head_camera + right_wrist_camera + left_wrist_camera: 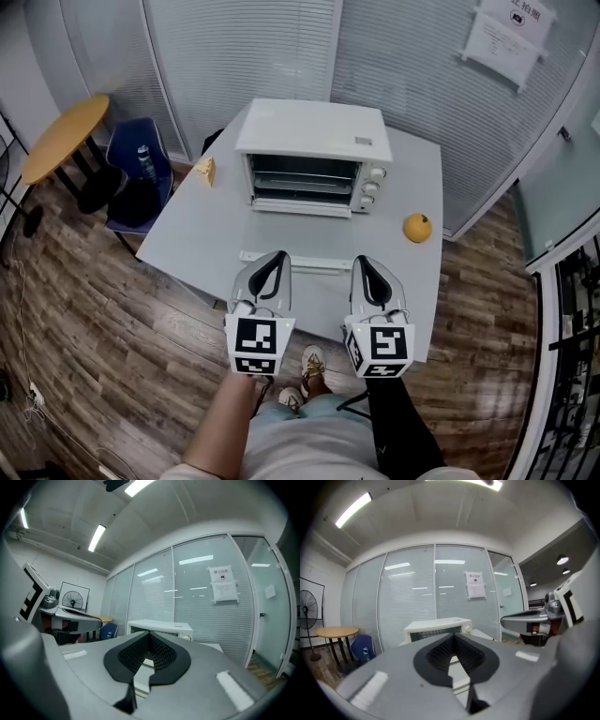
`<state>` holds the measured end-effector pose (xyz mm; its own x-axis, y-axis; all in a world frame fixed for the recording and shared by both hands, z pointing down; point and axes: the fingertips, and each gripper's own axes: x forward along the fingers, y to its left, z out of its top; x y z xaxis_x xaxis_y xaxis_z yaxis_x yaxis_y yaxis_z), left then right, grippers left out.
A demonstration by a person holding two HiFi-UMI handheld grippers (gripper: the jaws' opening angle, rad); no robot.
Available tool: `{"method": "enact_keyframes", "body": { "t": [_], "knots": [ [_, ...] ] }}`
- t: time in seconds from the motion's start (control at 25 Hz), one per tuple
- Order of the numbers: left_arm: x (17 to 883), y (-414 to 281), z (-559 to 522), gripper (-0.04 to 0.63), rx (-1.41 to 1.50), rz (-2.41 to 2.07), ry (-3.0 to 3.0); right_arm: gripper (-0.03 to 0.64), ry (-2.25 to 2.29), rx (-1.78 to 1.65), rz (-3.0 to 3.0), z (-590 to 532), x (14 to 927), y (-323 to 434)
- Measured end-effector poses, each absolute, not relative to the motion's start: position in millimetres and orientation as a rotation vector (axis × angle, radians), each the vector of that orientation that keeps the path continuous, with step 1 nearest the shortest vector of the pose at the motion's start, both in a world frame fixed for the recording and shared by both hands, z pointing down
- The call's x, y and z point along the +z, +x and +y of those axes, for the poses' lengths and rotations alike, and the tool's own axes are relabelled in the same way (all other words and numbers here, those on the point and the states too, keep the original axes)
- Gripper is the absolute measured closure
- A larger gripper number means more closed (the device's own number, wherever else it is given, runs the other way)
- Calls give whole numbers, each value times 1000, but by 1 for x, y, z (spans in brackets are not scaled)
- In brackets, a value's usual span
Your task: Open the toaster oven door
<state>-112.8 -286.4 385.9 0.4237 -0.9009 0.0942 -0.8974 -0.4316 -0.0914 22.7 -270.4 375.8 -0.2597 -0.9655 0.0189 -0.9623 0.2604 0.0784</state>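
**Head view: oven door looks closed, both hand-held grippers far from it**

Head view shows the toaster oven at the far side of the table. Its glass door seems to stand upright against the front, so the open state that the task wants is not there. I cannot make out the handle clearly.

The left hand-held gripper and the right hand-held gripper hover side by side over the near edge of the table, well apart from the oven. In each gripper view the jaws are clenched, with the tips together and nothing between them. An orange lies to the right of the oven.

By my judgement the whole opening is left: to reach the door's handle, grip it and swing the door out.
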Motion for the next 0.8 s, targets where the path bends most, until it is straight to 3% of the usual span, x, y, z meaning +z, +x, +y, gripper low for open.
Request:
{"method": "enact_keyframes", "body": {
  "t": [0.8],
  "knots": [
    [337,-114,-276,537,-138,1634,-2603,615,1859,-274,-2451,-262,322,25]
  ]
}}
